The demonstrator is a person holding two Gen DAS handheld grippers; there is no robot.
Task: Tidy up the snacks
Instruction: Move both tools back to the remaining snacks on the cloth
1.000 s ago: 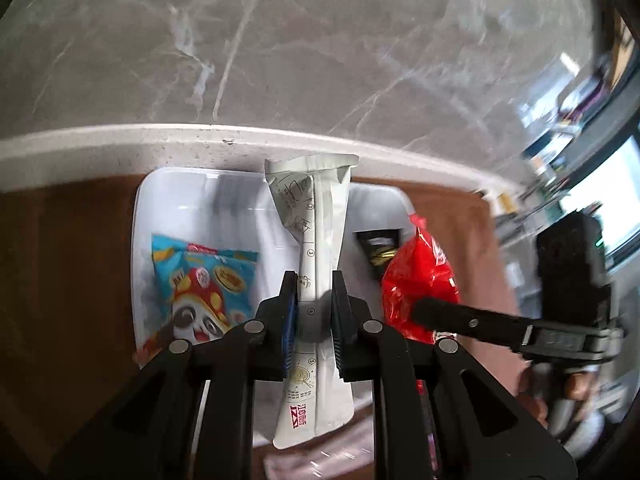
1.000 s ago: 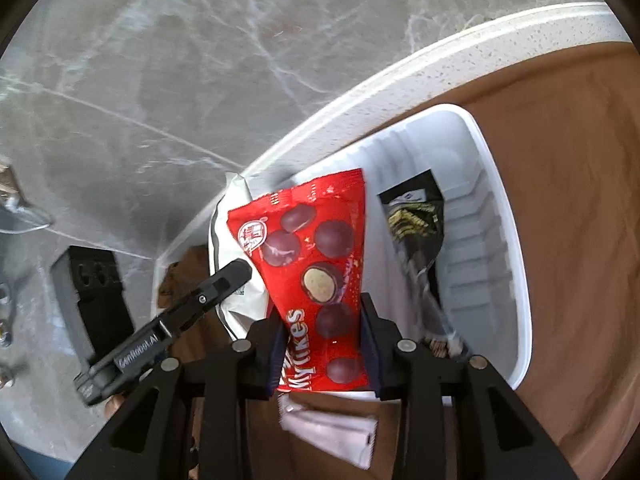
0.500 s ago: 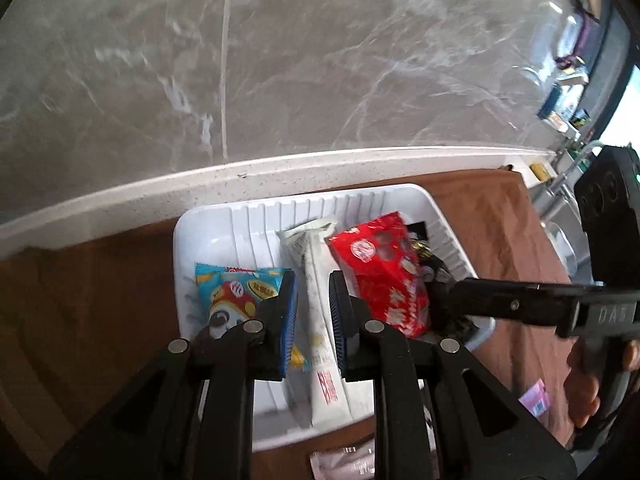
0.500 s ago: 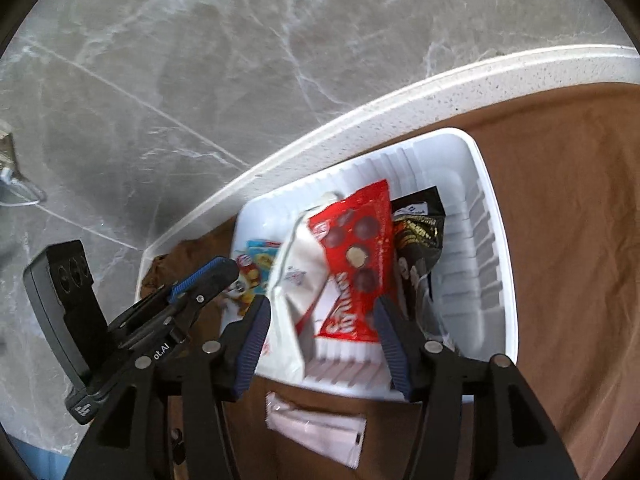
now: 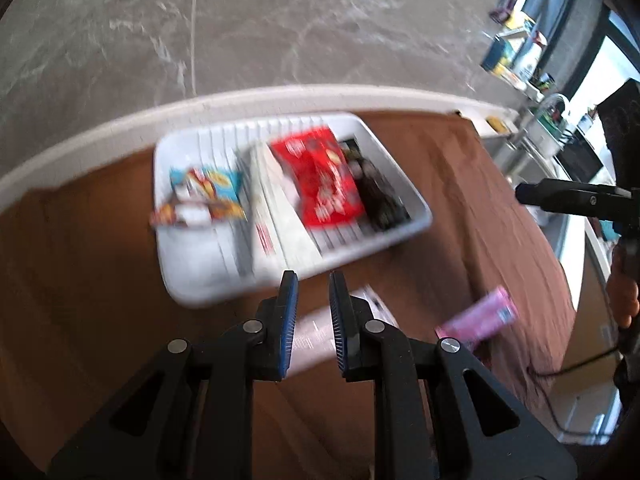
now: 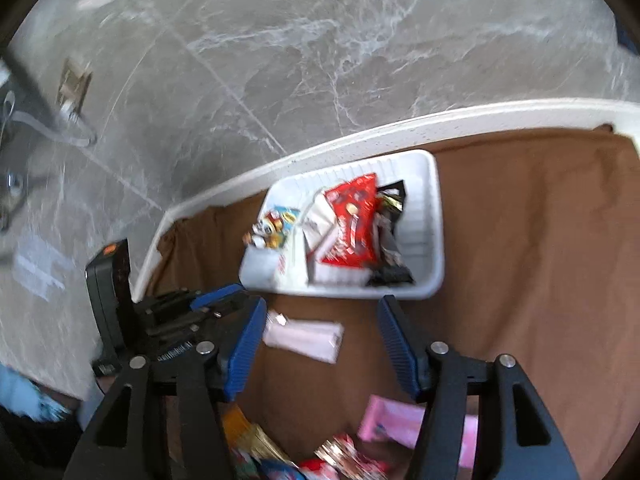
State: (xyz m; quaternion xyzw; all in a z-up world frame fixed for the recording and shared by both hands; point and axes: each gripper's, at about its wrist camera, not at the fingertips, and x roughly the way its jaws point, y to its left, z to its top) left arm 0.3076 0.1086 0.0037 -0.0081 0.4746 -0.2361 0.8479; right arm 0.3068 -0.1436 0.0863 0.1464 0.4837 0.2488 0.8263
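White tray [image 5: 416, 200] near the cloth's far edge holds blurred snack packets [image 6: 352, 224], loose ones cut off at the near edge; left gripper [image 5: 313, 280] nearly closed, empty; right gripper [image 6: 322, 308] opening, empty.

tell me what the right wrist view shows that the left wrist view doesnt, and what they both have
Only the right wrist view shows the pile of loose packets at its bottom edge, near the camera, and the open right gripper, jaws opening with nothing between them.

Only the left wrist view shows the left gripper from behind, jaws nearly together on nothing, and a cluttered shelf at far right.

Both show the white tray on the brown cloth, holding the red bag, and the pale wrapper lying on the cloth in front of the tray.
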